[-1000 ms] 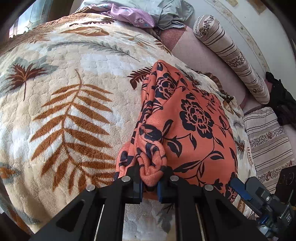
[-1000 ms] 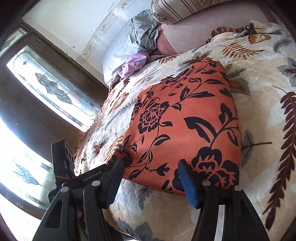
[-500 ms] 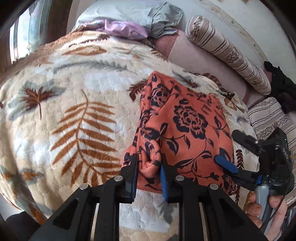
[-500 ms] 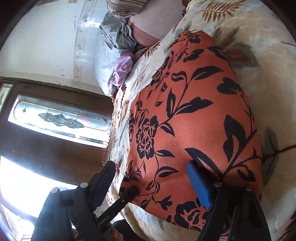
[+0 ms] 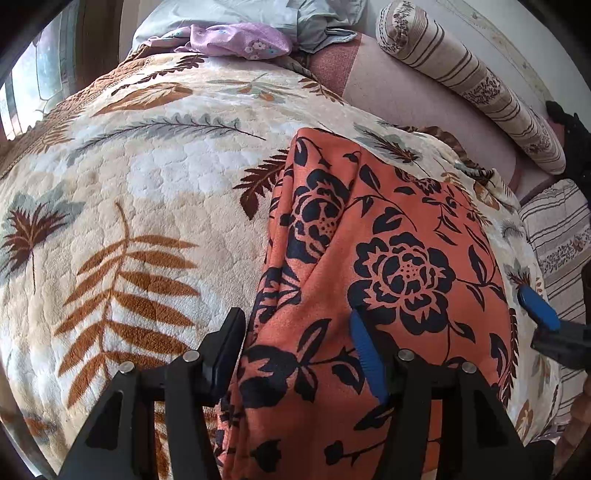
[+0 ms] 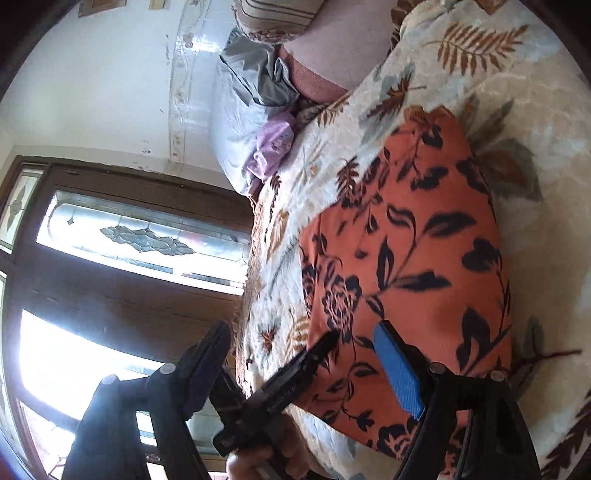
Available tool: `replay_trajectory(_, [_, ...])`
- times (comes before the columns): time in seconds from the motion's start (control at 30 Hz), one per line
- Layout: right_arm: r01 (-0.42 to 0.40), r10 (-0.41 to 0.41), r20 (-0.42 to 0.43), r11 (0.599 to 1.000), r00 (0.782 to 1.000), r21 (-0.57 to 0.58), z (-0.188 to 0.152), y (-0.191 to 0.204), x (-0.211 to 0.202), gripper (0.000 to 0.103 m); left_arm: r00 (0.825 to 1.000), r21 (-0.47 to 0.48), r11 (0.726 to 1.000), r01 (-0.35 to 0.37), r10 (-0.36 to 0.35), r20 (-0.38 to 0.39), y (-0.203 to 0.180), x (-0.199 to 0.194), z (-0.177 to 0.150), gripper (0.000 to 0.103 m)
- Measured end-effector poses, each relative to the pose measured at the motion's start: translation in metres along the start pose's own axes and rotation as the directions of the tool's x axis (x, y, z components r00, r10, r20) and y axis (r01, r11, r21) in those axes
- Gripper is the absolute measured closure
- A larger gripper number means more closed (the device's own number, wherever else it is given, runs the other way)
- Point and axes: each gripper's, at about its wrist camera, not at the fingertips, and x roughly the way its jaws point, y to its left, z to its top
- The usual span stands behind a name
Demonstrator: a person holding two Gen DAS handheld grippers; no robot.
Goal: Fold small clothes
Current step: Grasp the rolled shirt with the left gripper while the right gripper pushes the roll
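An orange garment with black flowers (image 5: 388, 258) lies folded on the leaf-patterned blanket (image 5: 147, 184); it also shows in the right wrist view (image 6: 424, 251). My left gripper (image 5: 299, 343) is open, its jaws wide apart over the garment's near left edge, holding nothing. My right gripper (image 6: 306, 354) is open and tilted above the garment's near end; one of its blue fingertips (image 5: 537, 308) shows at the right of the left wrist view. The left gripper's finger (image 6: 295, 369) crosses the right wrist view.
A lilac garment (image 5: 236, 38) and grey-blue bedding (image 5: 295, 14) lie at the far end. Striped bolster pillows (image 5: 469, 77) line the right side by the wall. A dark wooden glazed door (image 6: 122, 240) stands beyond the bed's left edge.
My left gripper has opened and let go of the bunched garment edge, which now lies flat. My right gripper has tilted and drawn back from the garment's edge.
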Motion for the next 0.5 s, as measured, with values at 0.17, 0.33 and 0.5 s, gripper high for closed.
replay_trajectory(0.17, [0.114, -0.102, -0.092, 0.985, 0.990, 0.132, 0.037, -0.053, 0.046, 0.020, 1.000, -0.009, 1.000, -0.015, 0.015, -0.005, 0.005, -0.006, 0.002, 0.037])
replay_trajectory(0.33, [0.157, -0.156, -0.097, 0.988, 0.983, -0.002, 0.030, -0.033, 0.049, 0.019, 0.991, 0.014, 0.998, 0.068, -0.069, 0.112, -0.017, -0.043, 0.022, 0.037])
replay_trajectory(0.5, [0.121, -0.116, -0.060, 0.990, 0.991, 0.077, 0.033, -0.037, 0.035, 0.019, 0.999, 0.102, 0.993, -0.051, 0.053, -0.012, -0.031, 0.013, 0.031, 0.036])
